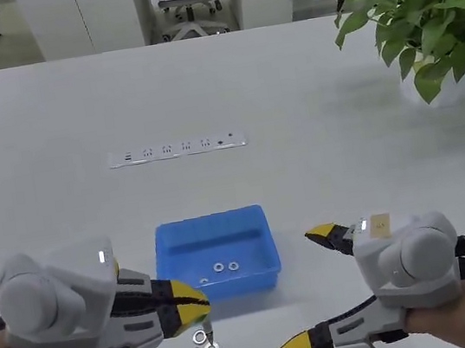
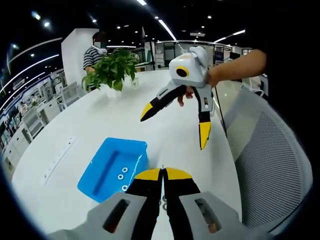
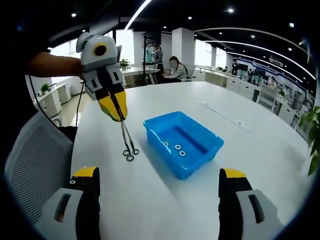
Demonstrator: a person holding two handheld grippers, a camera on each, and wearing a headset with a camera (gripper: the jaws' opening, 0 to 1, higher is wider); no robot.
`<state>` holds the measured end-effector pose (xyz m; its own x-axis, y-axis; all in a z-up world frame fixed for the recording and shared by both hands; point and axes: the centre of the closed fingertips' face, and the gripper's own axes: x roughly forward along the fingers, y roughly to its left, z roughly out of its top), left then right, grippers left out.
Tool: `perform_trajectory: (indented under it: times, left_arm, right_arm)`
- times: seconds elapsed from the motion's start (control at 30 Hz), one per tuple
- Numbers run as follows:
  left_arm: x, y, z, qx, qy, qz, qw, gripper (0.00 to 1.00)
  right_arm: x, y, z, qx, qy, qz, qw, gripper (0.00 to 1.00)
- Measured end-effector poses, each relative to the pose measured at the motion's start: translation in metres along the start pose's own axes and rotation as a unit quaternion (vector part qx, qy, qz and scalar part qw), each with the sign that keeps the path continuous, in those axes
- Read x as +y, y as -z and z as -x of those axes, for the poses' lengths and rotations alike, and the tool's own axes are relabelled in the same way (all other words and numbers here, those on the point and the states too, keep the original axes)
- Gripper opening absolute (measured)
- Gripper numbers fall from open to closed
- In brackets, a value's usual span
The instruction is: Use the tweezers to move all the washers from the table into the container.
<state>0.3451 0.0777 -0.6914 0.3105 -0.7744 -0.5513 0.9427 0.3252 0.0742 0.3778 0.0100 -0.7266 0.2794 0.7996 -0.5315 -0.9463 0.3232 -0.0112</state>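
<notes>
My L gripper [image 1: 201, 301] is clamped shut on tweezers [image 3: 126, 135], tips angled down to reach loose washers [image 1: 203, 346] on table [image 1: 296, 129], just in front of blue container [image 1: 231, 283]; three more inside. R gripper [image 1: 296, 294] wide open, empty, held aside.

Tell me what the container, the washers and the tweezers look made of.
The container: likely plastic, uniform smooth blue with rounded moulded walls. The washers: probably metal, small silvery rings. The tweezers: seemingly metal, thin dark prongs; finish too small to judge.
</notes>
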Motion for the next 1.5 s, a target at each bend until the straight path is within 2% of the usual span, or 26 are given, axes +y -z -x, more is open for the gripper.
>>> perform_trajectory:
  times: [0.53, 0.73, 1.1, 1.5]
  left_arm:
    - [0.001, 0.003, -0.005, 0.003, 0.015, -0.013, 0.9998, 0.05]
    - [-0.003, 0.002, -0.004, 0.004, 0.032, -0.019, 0.9993, 0.05]
    - [-0.002, 0.006, -0.001, 0.015, 0.052, -0.029, 0.9981, 0.05]
    - [0.001, 0.009, 0.000, 0.022, 0.073, -0.031, 0.9966, 0.05]
  right_arm:
    - [0.000, 0.006, -0.002, 0.005, -0.003, -0.005, 1.0000, 1.00]
    - [0.004, 0.005, -0.004, 0.000, -0.012, 0.000, 0.9999, 0.98]
    - [0.015, -0.003, -0.012, -0.015, -0.042, 0.025, 0.9987, 0.88]
    - [0.030, -0.009, -0.029, -0.016, -0.088, 0.058, 0.9944, 0.69]
